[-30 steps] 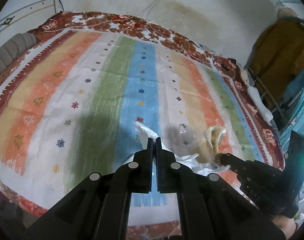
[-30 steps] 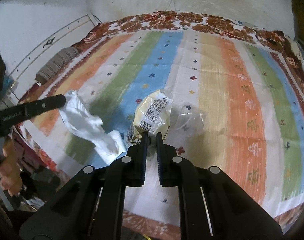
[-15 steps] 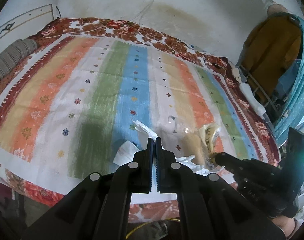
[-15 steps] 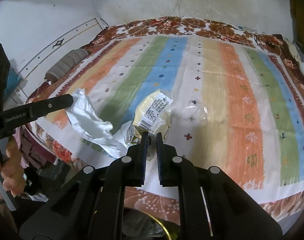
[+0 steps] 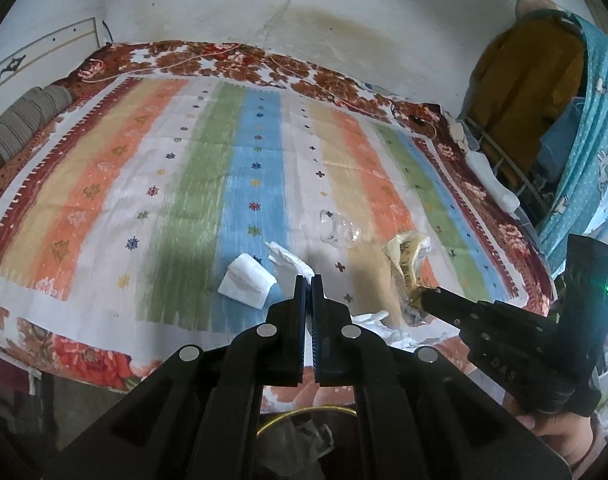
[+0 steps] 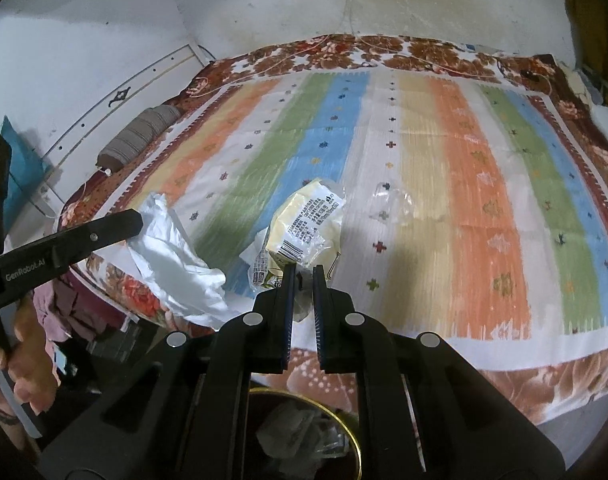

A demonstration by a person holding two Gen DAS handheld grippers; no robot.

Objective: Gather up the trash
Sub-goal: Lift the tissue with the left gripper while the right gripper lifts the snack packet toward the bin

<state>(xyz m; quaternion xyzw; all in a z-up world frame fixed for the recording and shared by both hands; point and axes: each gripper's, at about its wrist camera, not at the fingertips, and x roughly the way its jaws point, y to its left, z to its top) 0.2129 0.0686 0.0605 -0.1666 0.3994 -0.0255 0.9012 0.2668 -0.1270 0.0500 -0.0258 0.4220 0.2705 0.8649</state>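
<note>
The right gripper (image 6: 302,276) was clamped on a yellow wrapper (image 6: 307,224), the left gripper (image 5: 308,285) on a white tissue (image 6: 172,256); both were held just above the gold-rimmed bin (image 6: 343,432), which lay directly below.

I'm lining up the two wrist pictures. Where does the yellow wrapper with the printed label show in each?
Left wrist view: the yellow wrapper hangs right of centre, pinched at its lower end by the right gripper.
Right wrist view: it sits just above centre, rising from this gripper's fingers.
Shared landmark: the clear plastic scrap on the striped blanket.
</note>
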